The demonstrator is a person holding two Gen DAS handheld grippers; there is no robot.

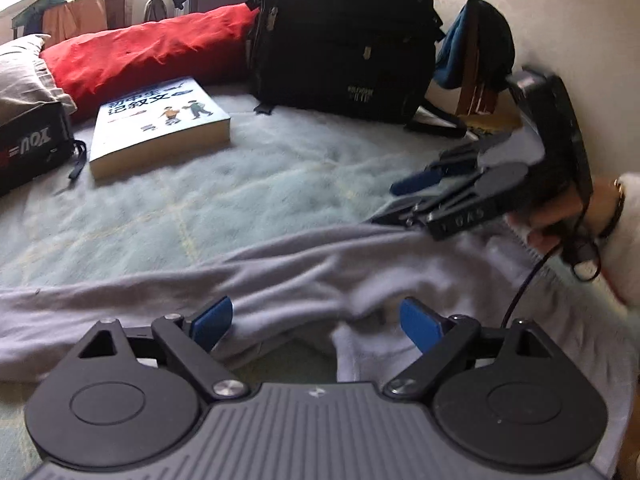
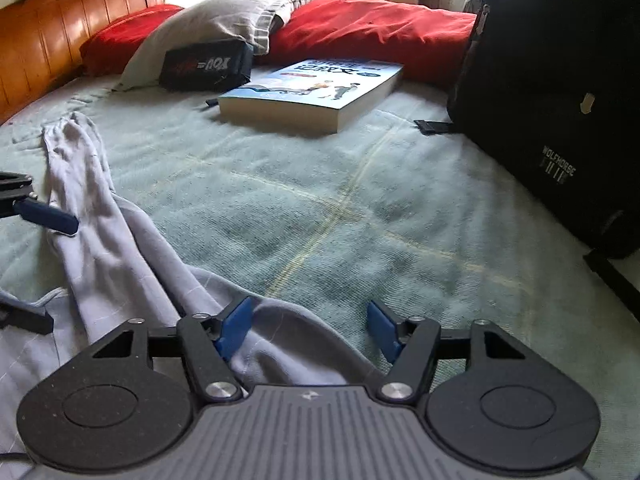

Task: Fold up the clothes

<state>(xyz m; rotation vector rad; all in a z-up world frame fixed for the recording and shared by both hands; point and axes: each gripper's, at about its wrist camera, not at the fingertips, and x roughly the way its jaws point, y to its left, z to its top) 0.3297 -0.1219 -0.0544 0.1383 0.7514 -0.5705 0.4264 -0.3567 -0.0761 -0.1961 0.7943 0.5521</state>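
Left gripper (image 1: 312, 326) nearest, blue fingers spread wide over the grey garment (image 1: 200, 280) | bed (image 2: 360, 208): pale green blanket, garment crumpled along its near edge | backpack (image 1: 344, 40) upright at the far side | book (image 1: 160, 120) flat beside it | right gripper (image 2: 310, 330) spread apart, one finger touching the garment's edge

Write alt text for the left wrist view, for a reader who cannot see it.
The open left gripper hovers over a crumpled grey garment on a pale green blanket. At right, the open right gripper, held in a hand, reaches onto the same garment. Behind lie a paperback book, a black backpack and a red pillow.
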